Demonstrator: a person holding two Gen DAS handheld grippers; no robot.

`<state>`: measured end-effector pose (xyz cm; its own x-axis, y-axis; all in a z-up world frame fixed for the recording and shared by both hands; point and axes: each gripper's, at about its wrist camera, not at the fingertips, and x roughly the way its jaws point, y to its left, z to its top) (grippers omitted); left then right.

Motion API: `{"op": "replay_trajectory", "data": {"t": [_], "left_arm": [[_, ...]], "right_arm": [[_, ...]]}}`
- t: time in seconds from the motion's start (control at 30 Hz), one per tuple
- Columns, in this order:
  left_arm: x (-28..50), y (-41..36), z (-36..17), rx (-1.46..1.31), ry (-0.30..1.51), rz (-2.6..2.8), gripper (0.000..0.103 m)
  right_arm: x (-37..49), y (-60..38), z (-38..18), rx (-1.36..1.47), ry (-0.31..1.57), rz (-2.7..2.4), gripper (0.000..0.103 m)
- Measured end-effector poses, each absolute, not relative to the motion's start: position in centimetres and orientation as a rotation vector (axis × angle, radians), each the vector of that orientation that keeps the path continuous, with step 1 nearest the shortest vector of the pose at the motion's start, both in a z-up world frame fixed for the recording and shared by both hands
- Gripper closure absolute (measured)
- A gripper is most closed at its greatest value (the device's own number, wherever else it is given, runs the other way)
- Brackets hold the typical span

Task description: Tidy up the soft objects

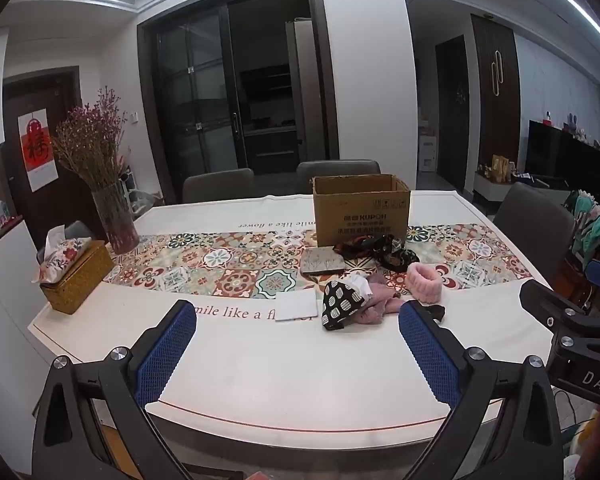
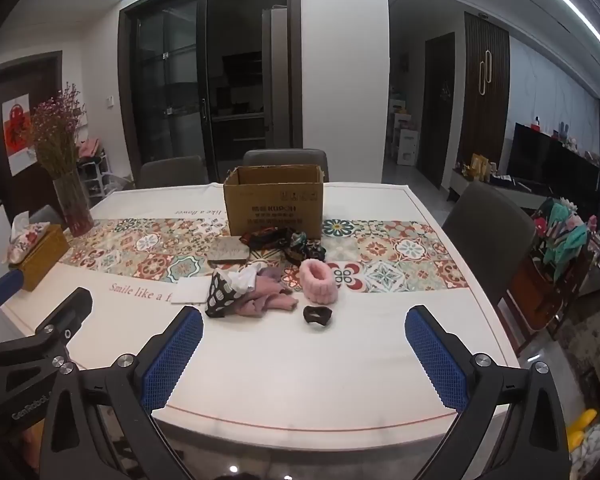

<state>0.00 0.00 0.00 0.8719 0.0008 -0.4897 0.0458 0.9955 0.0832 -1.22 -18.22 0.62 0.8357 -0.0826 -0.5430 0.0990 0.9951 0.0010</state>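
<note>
Left gripper (image 1: 298,334): my black angular frame, lower frame, two blue diamond-textured pads (image 1: 168,350).
Right gripper (image 2: 304,340): same black frame with blue mesh-patterned pads (image 2: 434,356).
Screws: round silver bolts at each finger joint.
Markings: white lettering "DAS" at right edge, "GenRobot" at lower left.

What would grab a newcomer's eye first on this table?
Probably the open cardboard box standing on the patterned runner at the table's middle, with a heap of soft things in front of it: a fluffy pink band, pink cloth and a dark scrunchie. Next, the vase of dried flowers at far left. Both hand-held grippers, left and right, are open and empty.
</note>
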Motion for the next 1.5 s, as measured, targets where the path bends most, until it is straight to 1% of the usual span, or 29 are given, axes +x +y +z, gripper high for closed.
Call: {"op": "replay_trajectory", "data": {"t": [0.2,0.37,0.63,1.5], "left_arm": [[0.2,-0.1,-0.3,0.128,0.504,0.016,0.000],[0.2,-0.1,1.3,0.112,0.501,0.005,0.000],[-0.6,-0.2,1.1,0.108,0.459,0.001,0.000],[-0.8,-0.6,1.1,0.106,0.447,-0.007,0.000]], "right_arm": [[-1.4,-18.4,0.5,0.033,0.564,-0.103,0.001],[-1.3,-18.5,1.0,0.042,0.557,-0.102,0.001],[-1.5,-19.2,1.0,0.060,0.545,-0.106,0.001],[-1.8,-19.6,1.5,0.057,0.533,-0.106,0.001]]}}
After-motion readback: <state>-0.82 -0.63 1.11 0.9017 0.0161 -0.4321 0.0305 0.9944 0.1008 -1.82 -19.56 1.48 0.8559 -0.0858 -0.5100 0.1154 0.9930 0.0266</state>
